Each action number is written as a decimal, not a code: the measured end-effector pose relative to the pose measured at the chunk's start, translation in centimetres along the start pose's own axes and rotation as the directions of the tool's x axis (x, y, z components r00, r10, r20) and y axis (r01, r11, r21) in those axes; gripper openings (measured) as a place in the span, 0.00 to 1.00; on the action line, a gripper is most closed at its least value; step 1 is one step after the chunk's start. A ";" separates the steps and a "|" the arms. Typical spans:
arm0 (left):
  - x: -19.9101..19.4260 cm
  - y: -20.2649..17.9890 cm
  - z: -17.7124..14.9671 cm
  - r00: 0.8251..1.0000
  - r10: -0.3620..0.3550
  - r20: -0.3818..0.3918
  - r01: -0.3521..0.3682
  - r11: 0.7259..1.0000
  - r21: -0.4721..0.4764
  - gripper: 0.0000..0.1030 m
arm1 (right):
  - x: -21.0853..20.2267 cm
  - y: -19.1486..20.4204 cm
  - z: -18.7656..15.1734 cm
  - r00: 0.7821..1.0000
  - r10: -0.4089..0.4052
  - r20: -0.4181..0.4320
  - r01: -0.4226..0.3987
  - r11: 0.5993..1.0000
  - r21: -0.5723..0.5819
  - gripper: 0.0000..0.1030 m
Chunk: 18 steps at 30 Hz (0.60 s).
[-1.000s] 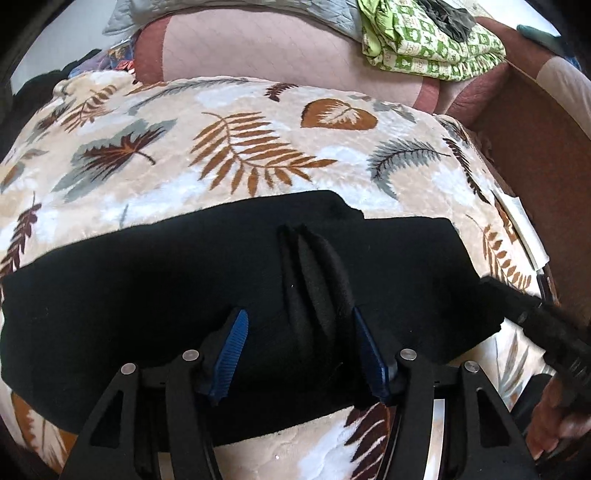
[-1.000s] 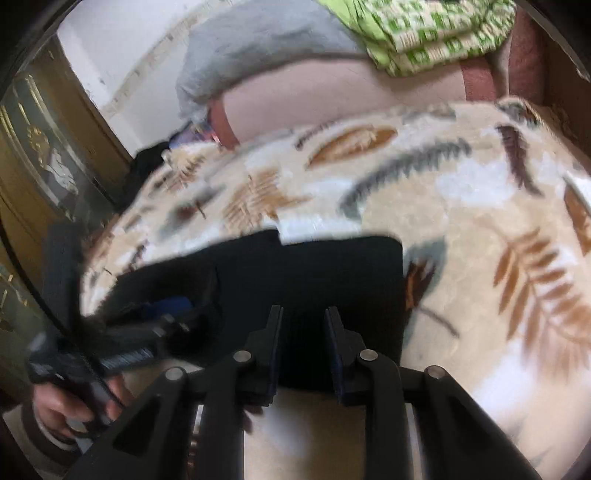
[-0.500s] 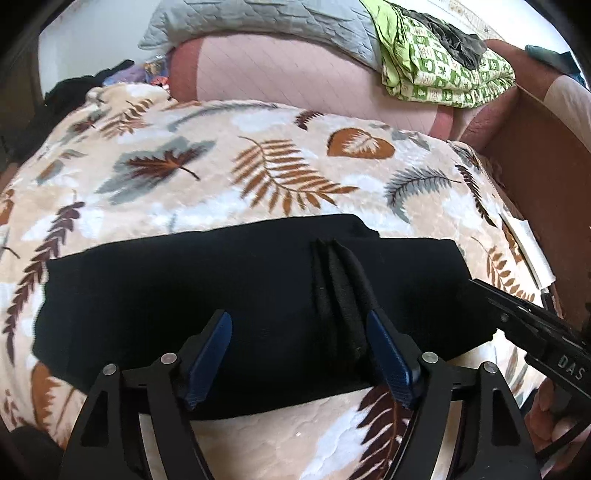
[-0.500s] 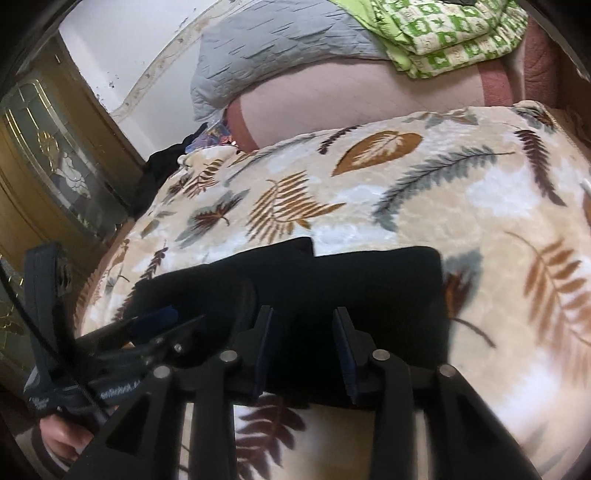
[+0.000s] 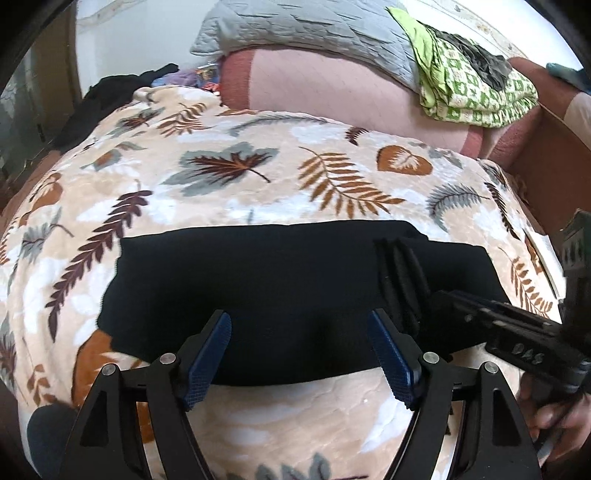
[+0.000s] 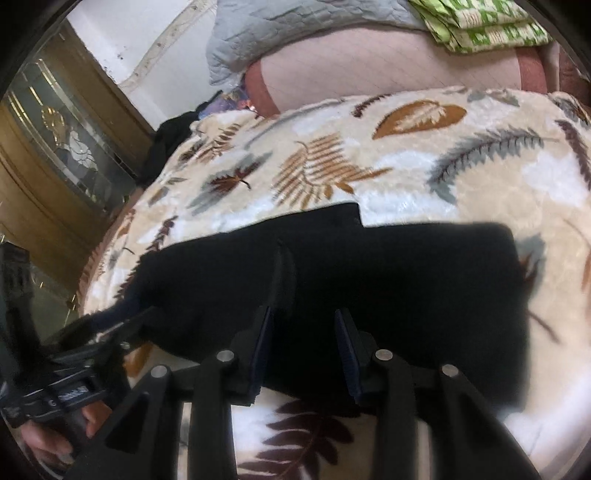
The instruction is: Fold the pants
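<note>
Black pants folded flat on leaf-print blanket; left tool spread wide, right tool parted, both gripping nothing.

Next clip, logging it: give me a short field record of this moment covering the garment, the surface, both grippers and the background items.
garment: black pants, lying flat as a folded band, a bunched ridge toward the right end
surface: leaf-print blanket
left gripper: open, over the near edge of the pants, holding nothing
right gripper: open, jaws narrower, over the near edge, holding nothing
background: grey quilted pillow, green patterned cloth, wooden cabinet
fold status: partly folded, no grasp now
</note>
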<state>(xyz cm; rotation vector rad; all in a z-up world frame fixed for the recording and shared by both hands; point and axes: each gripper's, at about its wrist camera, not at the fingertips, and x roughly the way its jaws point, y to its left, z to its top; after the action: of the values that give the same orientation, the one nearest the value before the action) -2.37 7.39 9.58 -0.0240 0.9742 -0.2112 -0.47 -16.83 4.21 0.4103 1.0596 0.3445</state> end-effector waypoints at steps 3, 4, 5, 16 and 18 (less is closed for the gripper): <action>-0.5 0.7 -0.2 1.000 -0.007 0.003 0.007 1.000 -0.031 0.74 | -0.8 1.3 0.3 1.000 0.003 0.021 -0.002 0.999 -0.042 0.43; -0.6 1.0 -0.3 1.000 -0.008 0.006 0.008 0.999 -0.039 0.74 | -0.9 1.8 0.3 1.000 0.014 0.024 -0.012 0.998 -0.057 0.43; -0.8 1.3 -0.4 1.000 -0.009 0.008 0.010 0.999 -0.045 0.74 | -1.0 2.1 0.4 0.999 0.019 0.025 -0.018 0.998 -0.064 0.43; -2.4 5.3 -2.2 1.000 -0.019 0.010 0.021 0.985 -0.174 0.74 | 0.8 5.2 1.6 0.998 0.068 0.010 -0.067 0.992 -0.107 0.49; -2.5 6.1 -2.7 1.000 -0.001 0.014 0.004 0.981 -0.195 0.74 | 1.4 5.9 1.9 0.997 0.075 0.004 -0.074 0.990 -0.123 0.52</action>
<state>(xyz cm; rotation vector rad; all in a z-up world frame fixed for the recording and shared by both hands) -4.93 14.01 9.42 -0.2061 0.9785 -0.1172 1.38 -11.37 6.80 0.3417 1.0106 0.4713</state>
